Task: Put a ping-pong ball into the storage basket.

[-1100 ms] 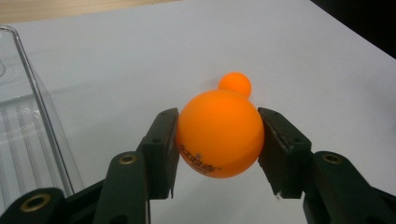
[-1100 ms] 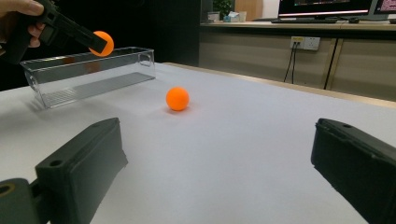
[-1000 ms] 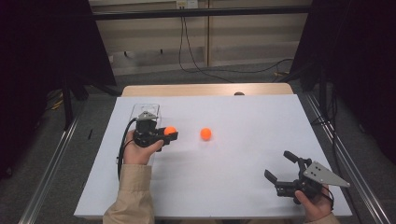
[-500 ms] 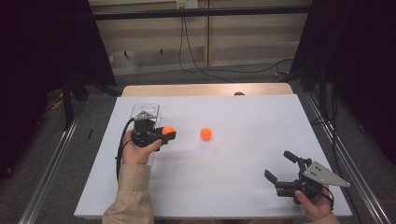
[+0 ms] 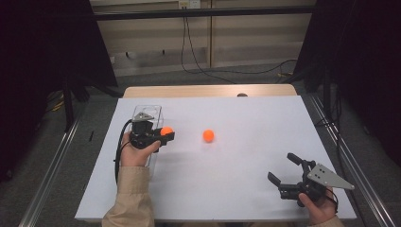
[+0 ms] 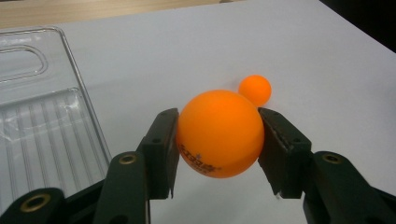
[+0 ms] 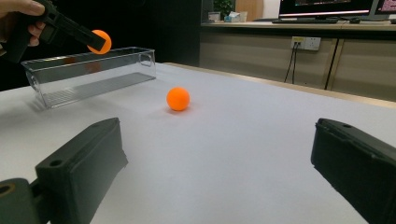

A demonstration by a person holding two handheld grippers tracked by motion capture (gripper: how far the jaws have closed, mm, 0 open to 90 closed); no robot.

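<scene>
My left gripper point(image 5: 165, 134) is shut on an orange ball point(image 6: 219, 133), both pads pressing its sides, and holds it in the air just right of a clear plastic box point(image 5: 152, 112) at the table's left. That held ball point(image 7: 101, 41) hangs above the box's point(image 7: 88, 74) near rim in the right gripper view. A second orange ball point(image 5: 208, 135) lies on the white table, a little right of the held one, also seen as the loose ball point(image 7: 178, 98) ahead of my right jaws. My right gripper point(image 5: 283, 170) stands open near the front right corner, nothing between its jaws.
The white table top point(image 5: 246, 118) has a wooden strip along its far edge. The clear box point(image 6: 37, 116) holds nothing that I can see. Metal rails run along both sides of the table, and cables lie on the floor behind it.
</scene>
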